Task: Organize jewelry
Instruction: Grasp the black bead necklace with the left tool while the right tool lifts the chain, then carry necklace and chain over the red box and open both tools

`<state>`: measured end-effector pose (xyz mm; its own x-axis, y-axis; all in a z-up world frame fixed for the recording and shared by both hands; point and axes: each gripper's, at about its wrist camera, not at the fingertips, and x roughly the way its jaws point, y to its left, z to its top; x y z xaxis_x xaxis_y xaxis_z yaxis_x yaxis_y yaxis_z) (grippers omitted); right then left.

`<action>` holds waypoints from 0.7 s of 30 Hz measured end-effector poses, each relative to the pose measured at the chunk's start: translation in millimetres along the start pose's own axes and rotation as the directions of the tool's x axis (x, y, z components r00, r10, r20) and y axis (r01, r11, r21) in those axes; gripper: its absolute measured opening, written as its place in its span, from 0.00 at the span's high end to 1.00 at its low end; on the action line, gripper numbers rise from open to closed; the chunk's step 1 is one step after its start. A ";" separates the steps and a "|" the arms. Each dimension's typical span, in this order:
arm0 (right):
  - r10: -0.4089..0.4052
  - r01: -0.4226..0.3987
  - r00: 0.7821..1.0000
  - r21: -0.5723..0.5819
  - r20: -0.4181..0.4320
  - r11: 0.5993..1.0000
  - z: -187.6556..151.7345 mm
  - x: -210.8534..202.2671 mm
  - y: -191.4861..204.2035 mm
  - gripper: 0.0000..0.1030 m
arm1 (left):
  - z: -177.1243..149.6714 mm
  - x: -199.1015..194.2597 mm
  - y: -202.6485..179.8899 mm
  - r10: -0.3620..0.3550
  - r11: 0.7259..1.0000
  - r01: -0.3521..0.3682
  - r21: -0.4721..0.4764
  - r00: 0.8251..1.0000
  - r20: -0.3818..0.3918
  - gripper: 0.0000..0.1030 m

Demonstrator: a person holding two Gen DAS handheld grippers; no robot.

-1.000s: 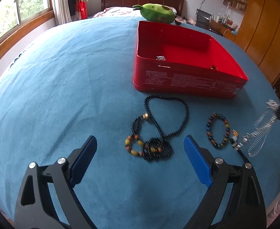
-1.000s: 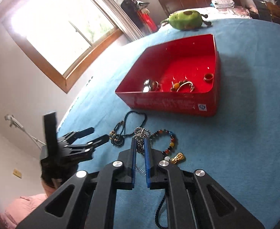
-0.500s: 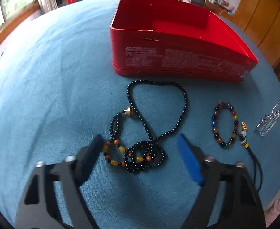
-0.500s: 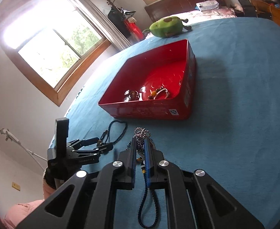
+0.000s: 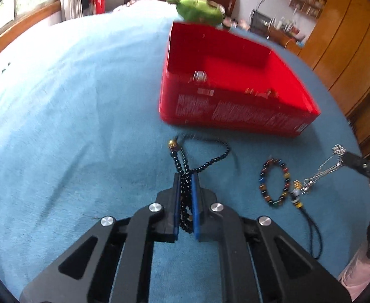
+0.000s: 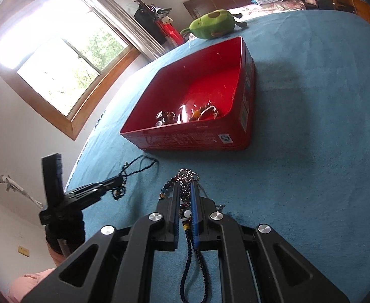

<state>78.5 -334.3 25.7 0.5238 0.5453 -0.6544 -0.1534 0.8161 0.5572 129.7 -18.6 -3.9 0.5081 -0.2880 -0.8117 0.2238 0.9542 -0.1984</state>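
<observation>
A few pieces already lie in the red tin (image 6: 245, 116), the left hand-held gripper (image 5: 185, 176) has just clamped the black bead necklace (image 5: 182, 161), the right hand-held gripper (image 6: 185, 189) pinches the silver chain (image 6: 186, 176), and the multicoloured bead bracelet (image 5: 274, 184) waits on the blue tabletop (image 5: 71, 126).

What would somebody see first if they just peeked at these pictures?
Probably the bright red box on the blue cloth, with a few trinkets inside and a green plush toy behind it. Nearer, the left gripper pinches a black bead necklace, and the right gripper pinches a silver chain.
</observation>
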 end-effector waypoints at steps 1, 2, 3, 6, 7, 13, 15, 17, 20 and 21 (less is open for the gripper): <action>0.001 -0.001 1.000 -0.004 0.006 1.000 1.4 -2.5 1.9 0.92 | 0.6 -6.1 -0.6 -0.005 1.000 0.005 0.001 1.000 0.015 0.94; 0.003 -0.003 1.000 -0.011 0.012 1.000 3.4 -5.4 5.0 0.93 | 1.3 -13.9 -1.6 -0.012 1.000 0.012 0.003 0.999 0.033 0.94; 0.003 -0.003 1.000 -0.019 0.017 1.000 5.7 -8.1 8.0 0.93 | 2.9 -24.2 -2.4 -0.022 1.000 0.022 0.009 0.998 0.056 0.94; -0.015 0.016 1.000 -0.045 0.026 0.999 14.7 -13.7 19.5 0.93 | 11.9 -46.0 -6.0 -0.045 0.999 0.042 0.028 0.994 0.100 0.94; -0.025 0.026 0.999 -0.051 0.026 0.998 18.6 -14.8 23.1 0.93 | 17.1 -53.0 -8.1 -0.041 0.999 0.037 0.038 0.992 0.115 0.94; -0.130 0.132 0.991 -0.117 0.030 0.984 45.1 -20.3 50.3 0.93 | 55.1 -71.4 -30.8 -0.003 0.996 -0.012 0.089 0.985 0.172 0.94; -0.153 0.157 0.988 -0.143 0.036 0.977 58.8 -23.0 61.9 0.93 | 73.0 -73.6 -36.5 0.007 0.995 -0.025 0.094 0.983 0.184 0.94; -0.162 0.168 0.986 -0.167 0.048 0.972 72.0 -25.9 72.7 0.93 | 89.9 -74.6 -41.3 0.006 0.995 -0.025 0.092 0.981 0.193 0.94; -0.171 0.181 0.983 -0.195 0.068 0.964 92.7 -27.9 87.8 0.93 | 116.5 -75.3 -50.8 0.000 0.995 -0.023 0.100 0.976 0.218 0.94; -0.176 0.188 0.982 -0.204 0.075 0.961 99.1 -27.1 91.8 0.93 | 120.9 -73.8 -53.1 0.001 0.994 -0.024 0.102 0.975 0.222 0.94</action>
<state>133.3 -293.2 145.3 0.6042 0.3773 -0.7019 -0.2198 0.9255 0.3083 180.9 -57.8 133.0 0.6805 -0.2979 -0.6695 0.2953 0.9476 -0.1216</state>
